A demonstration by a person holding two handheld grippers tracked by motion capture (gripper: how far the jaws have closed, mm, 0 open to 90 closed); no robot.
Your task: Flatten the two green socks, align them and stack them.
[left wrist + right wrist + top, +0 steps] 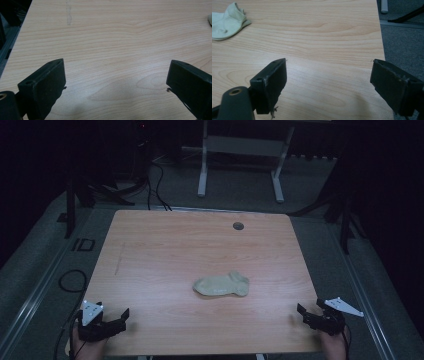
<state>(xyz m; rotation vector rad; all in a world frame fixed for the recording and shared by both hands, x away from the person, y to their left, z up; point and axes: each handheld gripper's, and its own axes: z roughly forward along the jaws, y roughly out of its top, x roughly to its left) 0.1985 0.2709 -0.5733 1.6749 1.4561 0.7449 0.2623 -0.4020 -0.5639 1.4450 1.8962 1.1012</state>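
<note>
Where the wooden table (150, 250) carries the work, it ranks largest, with a small dark grommet hole (238, 225) near its far edge. Next, the left tool (111, 320) and right tool (311, 315), one at each near corner, jaws spread wide, holding nothing. Smallest: one pale ankle sock (222, 284), lying crumpled near the table's middle, well apart from both tools. Risk: limp fabric may bunch or slide under a shallow pinch, so a jaw grabs one layer only.
</note>
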